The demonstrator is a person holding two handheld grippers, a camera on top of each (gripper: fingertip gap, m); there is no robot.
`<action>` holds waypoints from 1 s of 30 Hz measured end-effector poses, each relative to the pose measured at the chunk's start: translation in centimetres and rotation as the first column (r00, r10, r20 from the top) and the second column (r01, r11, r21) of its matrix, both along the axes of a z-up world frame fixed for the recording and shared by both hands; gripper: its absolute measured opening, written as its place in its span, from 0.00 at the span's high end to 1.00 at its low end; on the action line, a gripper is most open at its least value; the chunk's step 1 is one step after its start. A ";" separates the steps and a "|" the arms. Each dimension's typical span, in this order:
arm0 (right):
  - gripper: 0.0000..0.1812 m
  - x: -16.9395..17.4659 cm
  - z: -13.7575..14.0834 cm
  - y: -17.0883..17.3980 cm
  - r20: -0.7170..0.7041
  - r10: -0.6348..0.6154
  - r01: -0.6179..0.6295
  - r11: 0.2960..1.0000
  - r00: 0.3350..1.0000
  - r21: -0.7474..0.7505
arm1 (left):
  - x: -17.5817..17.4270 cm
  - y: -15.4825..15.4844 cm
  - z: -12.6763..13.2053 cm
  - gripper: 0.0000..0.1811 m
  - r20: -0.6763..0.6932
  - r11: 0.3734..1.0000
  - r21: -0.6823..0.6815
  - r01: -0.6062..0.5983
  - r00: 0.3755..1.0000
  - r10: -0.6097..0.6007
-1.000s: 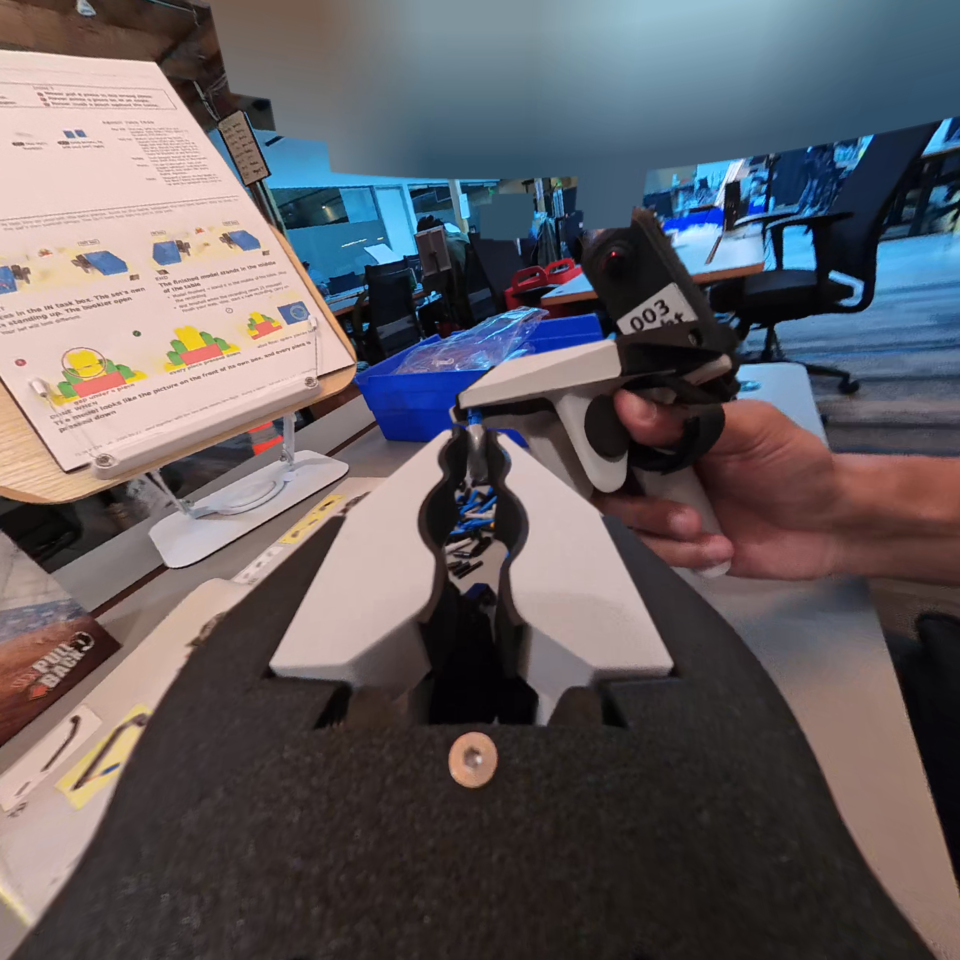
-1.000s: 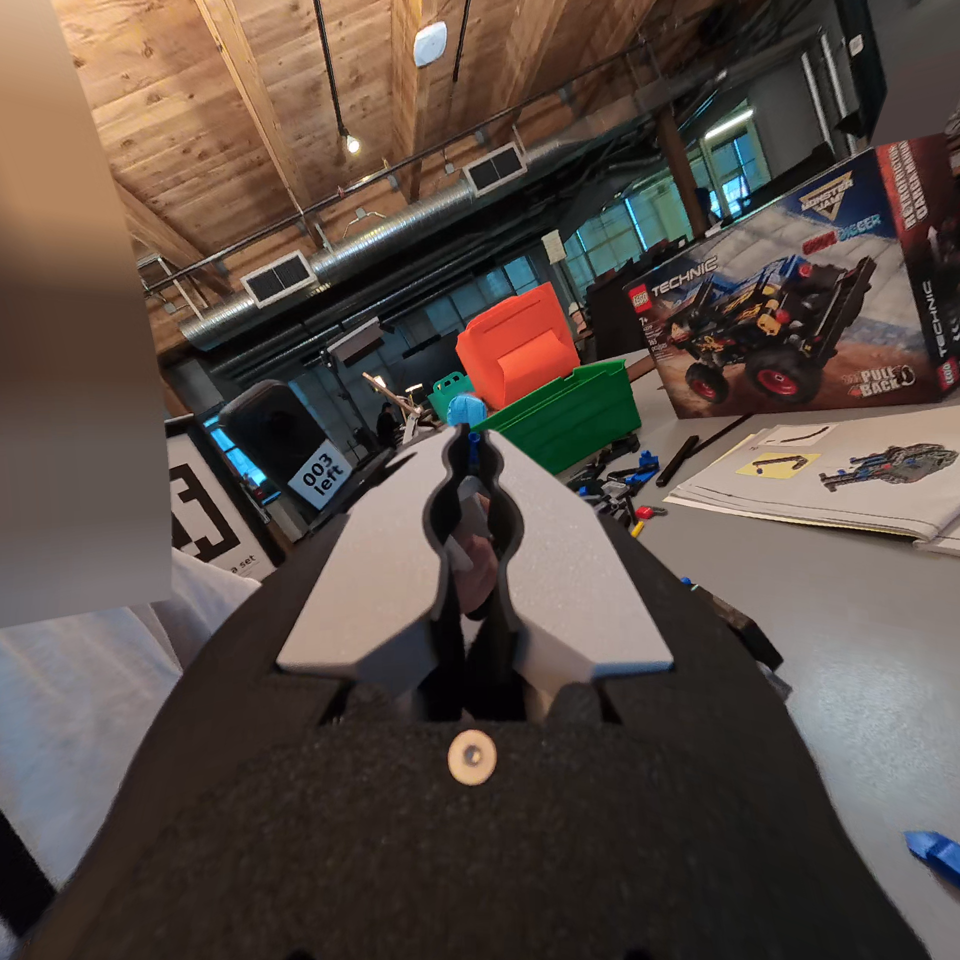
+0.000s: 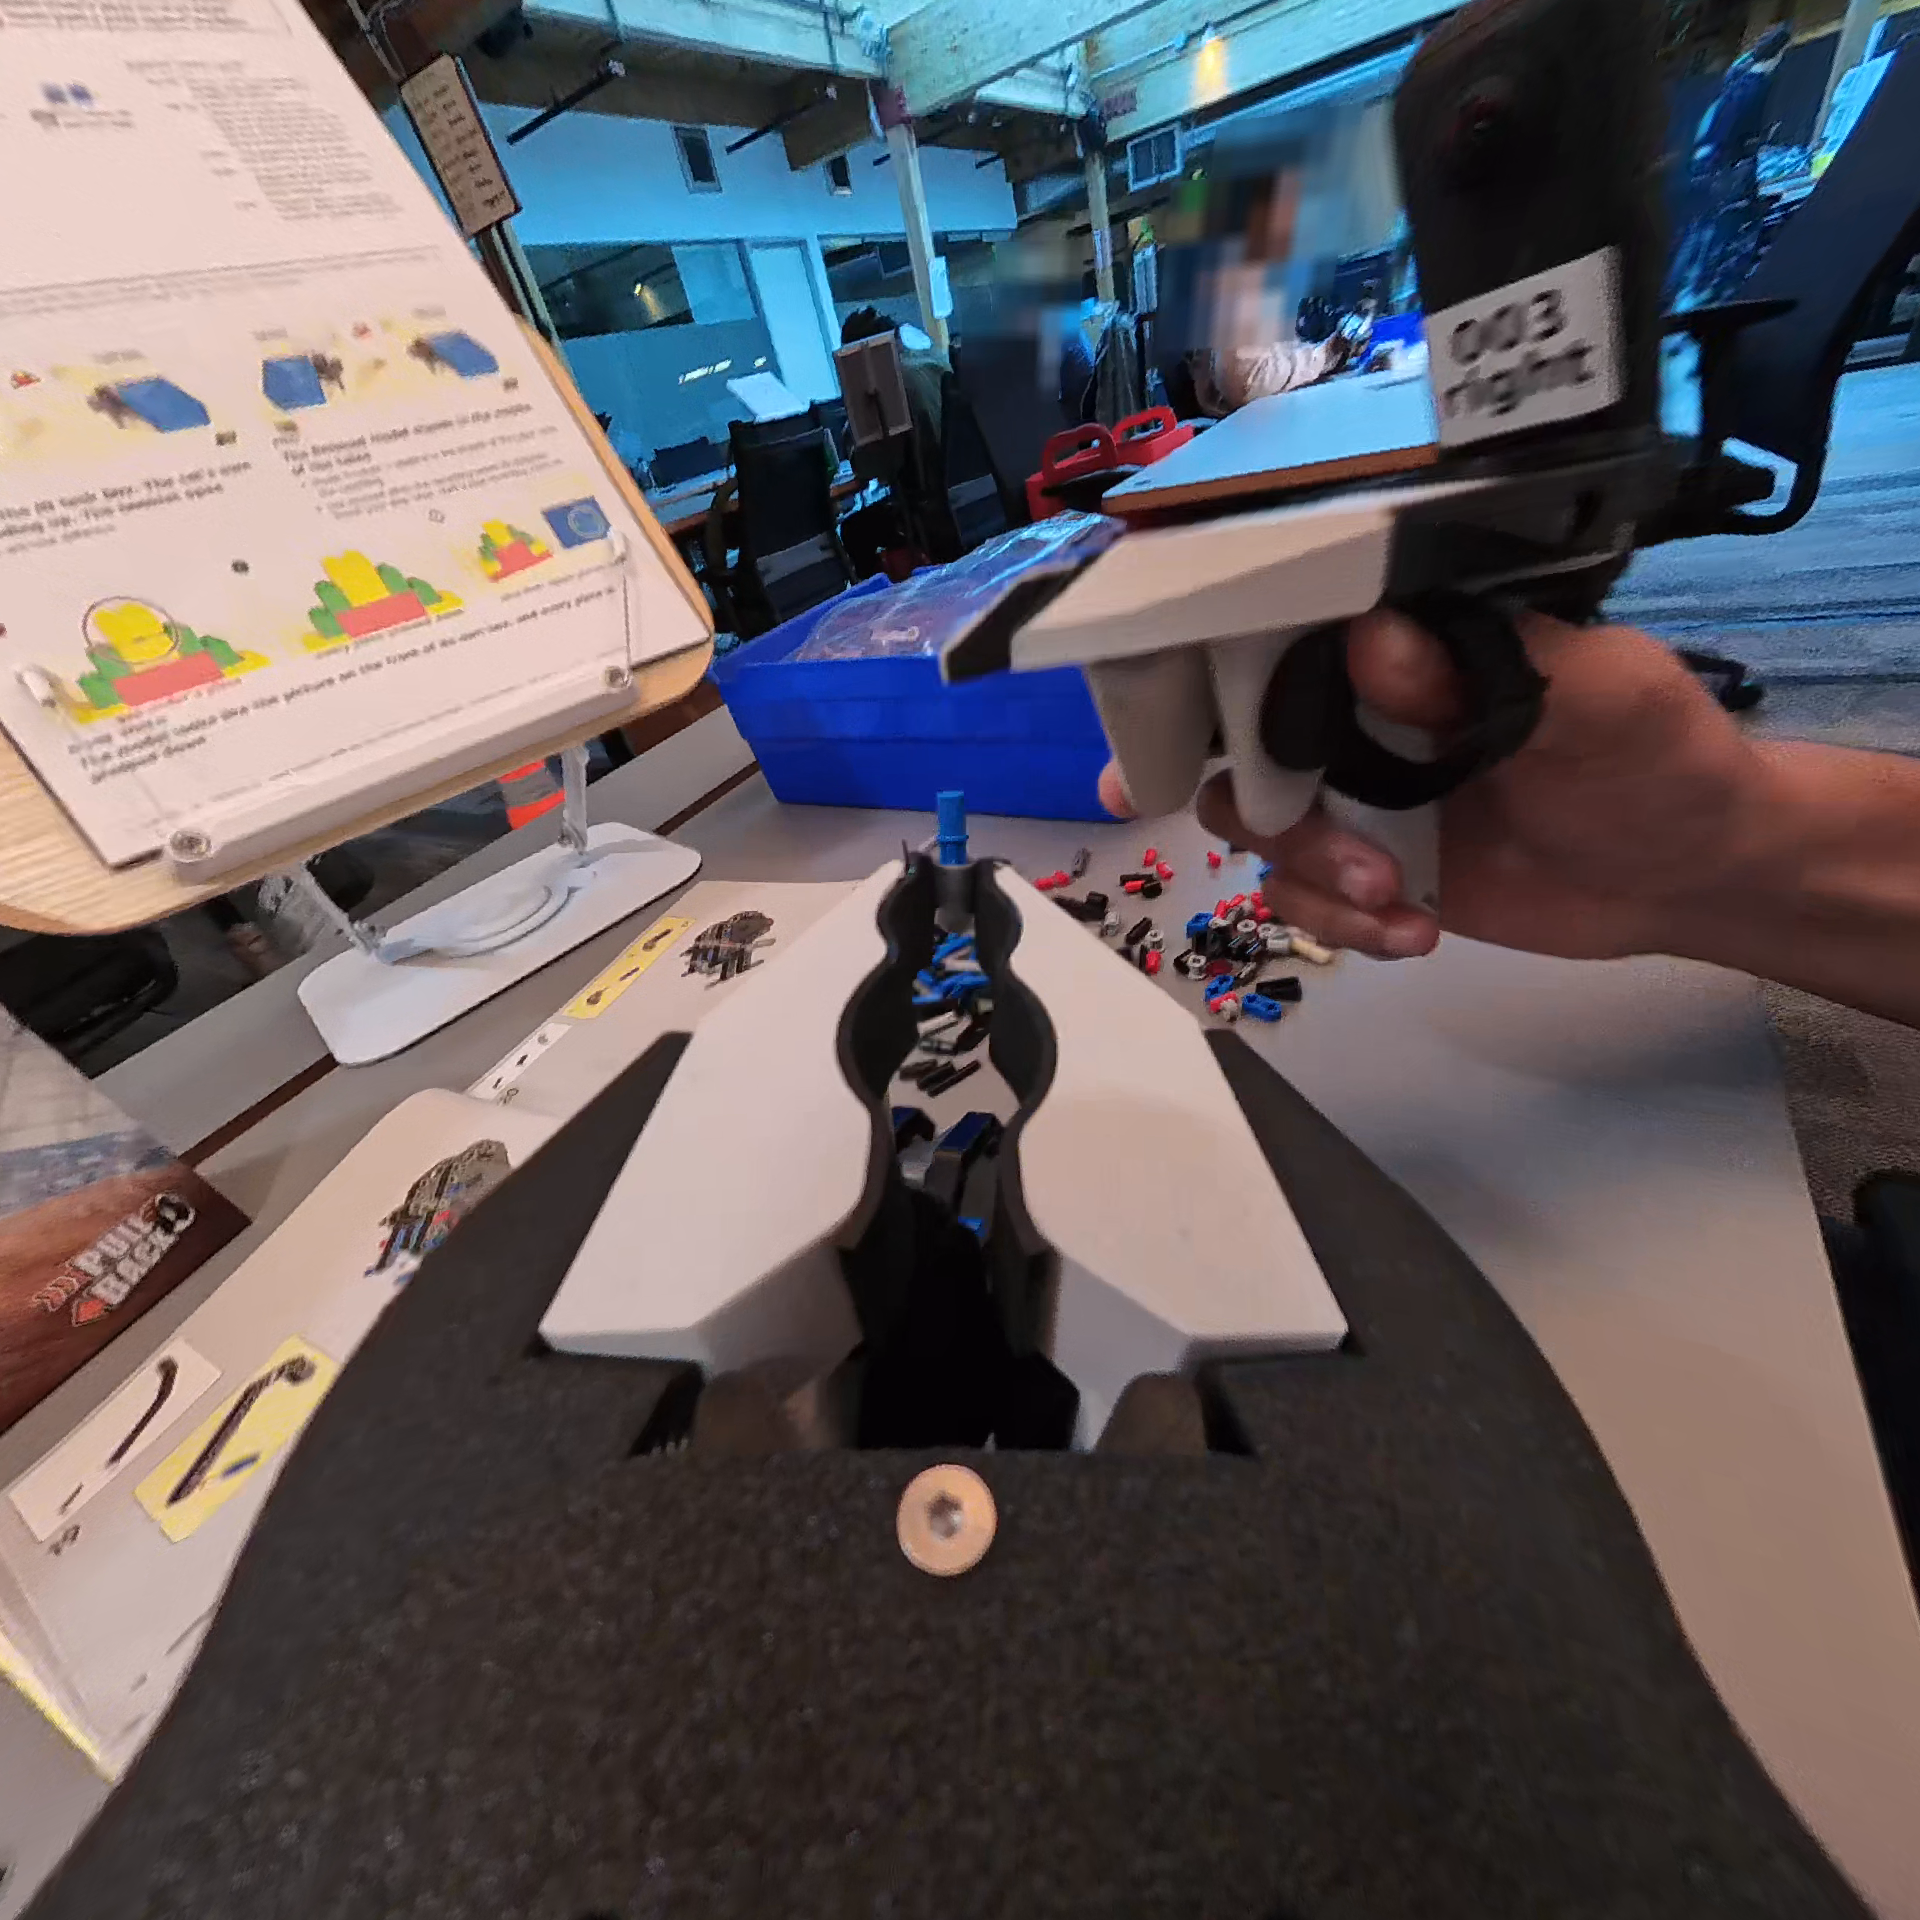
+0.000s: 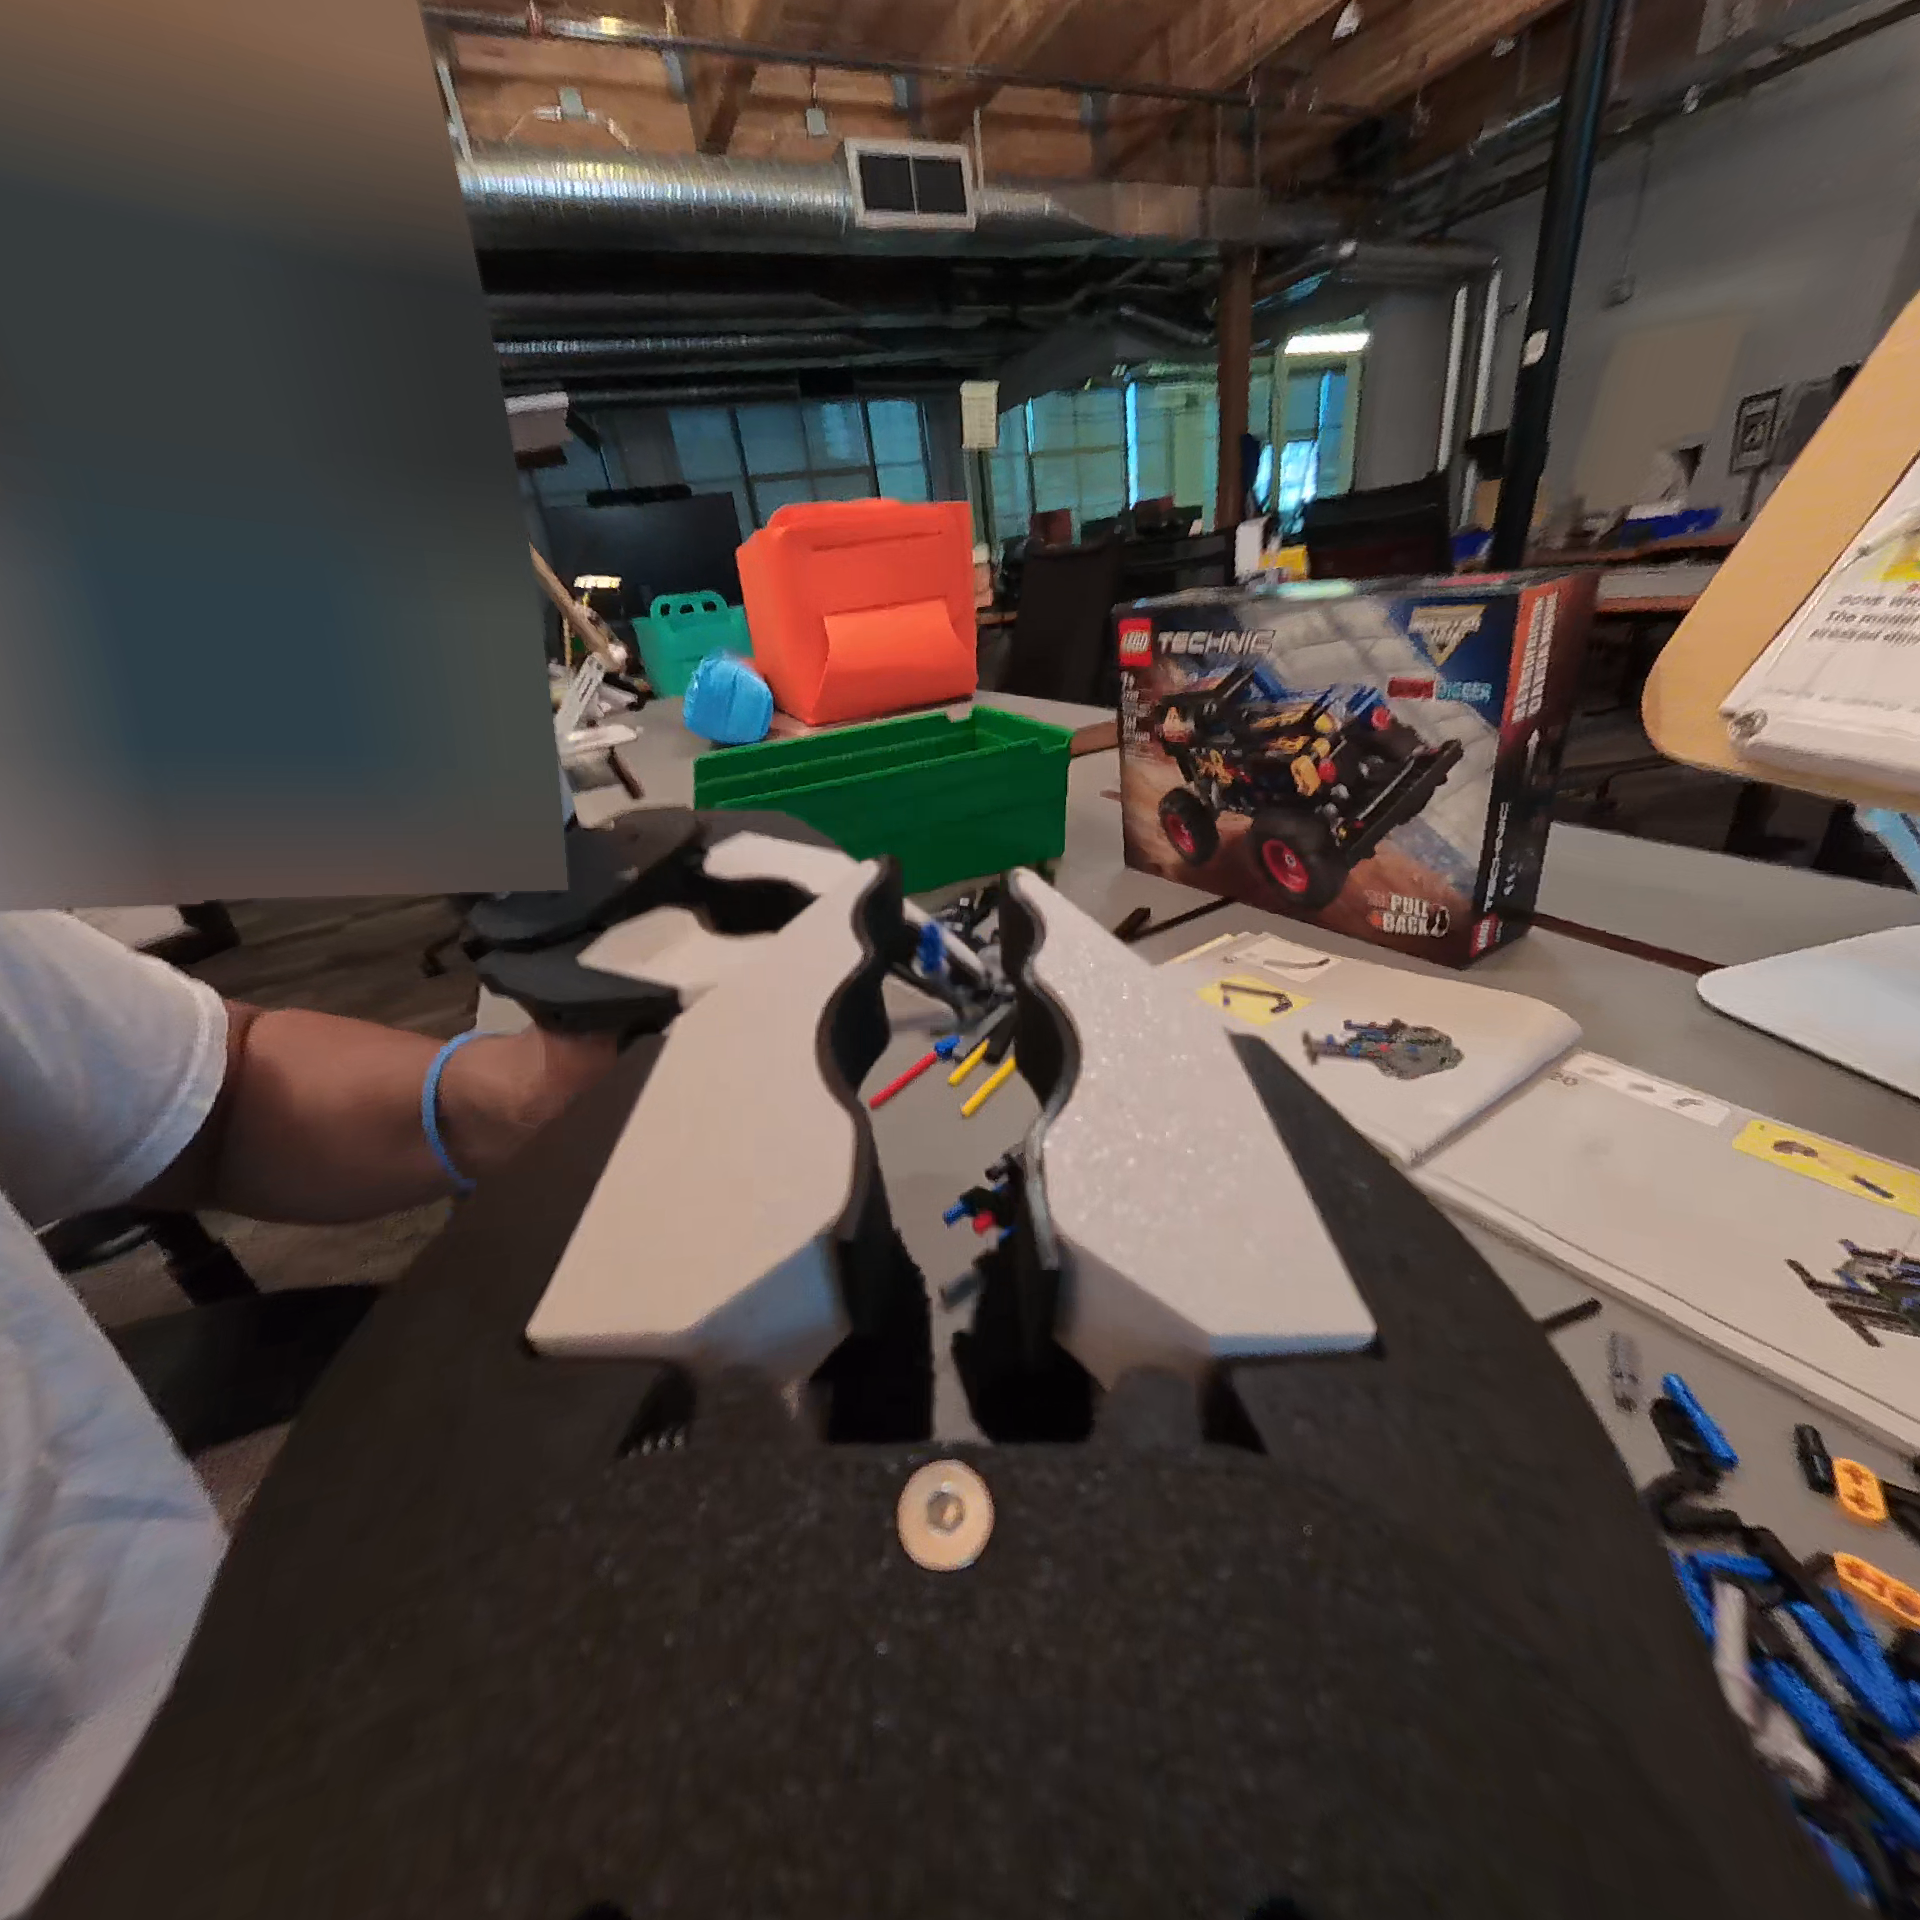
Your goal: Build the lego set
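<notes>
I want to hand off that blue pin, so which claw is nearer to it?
Left. The left claw is shut on the grey piece carrying the blue pin. The right claw hangs open above it, slightly right, not touching.

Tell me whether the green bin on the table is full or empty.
Cannot tell fully: the green bin shows bare inner walls near its rim in the right wrist view, but its floor is hidden.

An open workshop under a timber ceiling (image 4: 1039, 62), where a silver ventilation duct (image 4: 665, 192) runs past a white vent grille (image 4: 912, 185). Tall windows (image 4: 1081, 457) line the far wall, black office chairs (image 3: 779, 499) stand among distant desks, and a grey counter (image 3: 1455, 1091) fills the foreground.
</notes>
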State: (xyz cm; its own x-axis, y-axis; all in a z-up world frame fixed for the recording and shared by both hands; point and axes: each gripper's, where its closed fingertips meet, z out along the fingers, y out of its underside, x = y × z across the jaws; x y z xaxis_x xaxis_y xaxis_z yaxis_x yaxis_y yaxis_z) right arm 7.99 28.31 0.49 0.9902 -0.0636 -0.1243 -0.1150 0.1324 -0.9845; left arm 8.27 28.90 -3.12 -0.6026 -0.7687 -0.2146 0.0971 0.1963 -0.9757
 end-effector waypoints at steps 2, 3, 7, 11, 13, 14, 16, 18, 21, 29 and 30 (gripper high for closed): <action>0.90 0.3 -1.4 -0.2 -0.094 0.076 -0.081 0.995 0.993 -0.051 | -0.7 -0.1 1.0 0.97 0.062 0.999 -0.012 0.033 0.998 -0.032; 0.87 -0.2 -1.5 -0.3 -0.174 0.163 -0.170 0.985 0.971 -0.026 | -1.3 -0.2 1.6 0.97 0.100 0.998 -0.019 0.057 0.993 -0.055; 0.82 -2.5 -2.3 -0.2 -0.133 0.296 -0.306 0.950 0.946 -0.067 | -2.9 -0.6 2.9 0.97 0.117 0.975 -0.110 0.193 0.977 -0.180; 0.85 -3.0 -2.7 0.6 0.143 0.168 -0.133 0.965 0.975 -0.225 | -2.5 -0.9 2.2 0.97 0.004 0.949 -0.200 0.244 0.969 -0.249; 0.84 -2.9 -2.4 0.6 0.215 0.122 -0.068 0.967 0.969 -0.244 | -2.1 -0.9 1.5 0.97 -0.046 0.946 -0.218 0.238 0.966 -0.254; 0.84 -2.7 -2.5 0.6 0.250 0.101 -0.035 0.966 0.963 -0.256 | -1.8 -0.8 1.3 0.97 -0.060 0.947 -0.227 0.228 0.967 -0.248; 0.84 -2.4 -2.8 0.7 0.290 0.064 0.018 0.962 0.955 -0.271 | -1.6 -0.9 1.1 0.97 -0.080 0.944 -0.238 0.228 0.964 -0.254; 0.86 -2.6 -3.1 0.9 0.298 0.068 0.017 0.962 0.952 -0.274 | -1.5 -0.9 0.9 0.97 -0.083 0.949 -0.229 0.217 0.967 -0.241; 0.85 -2.5 -3.5 0.9 0.301 0.059 0.029 0.960 0.952 -0.277 | -1.3 -0.9 0.6 0.97 -0.099 0.951 -0.225 0.214 0.965 -0.241; 0.81 -2.6 -3.8 1.2 0.136 0.119 -0.084 0.968 0.984 -0.234 | -1.0 -0.7 0.1 0.97 -0.141 0.941 -0.262 0.215 0.956 -0.258; 0.81 -2.8 -3.6 1.2 0.095 0.139 -0.117 0.971 0.986 -0.208 | -1.0 -0.7 0.2 0.97 -0.144 0.934 -0.280 0.223 0.952 -0.270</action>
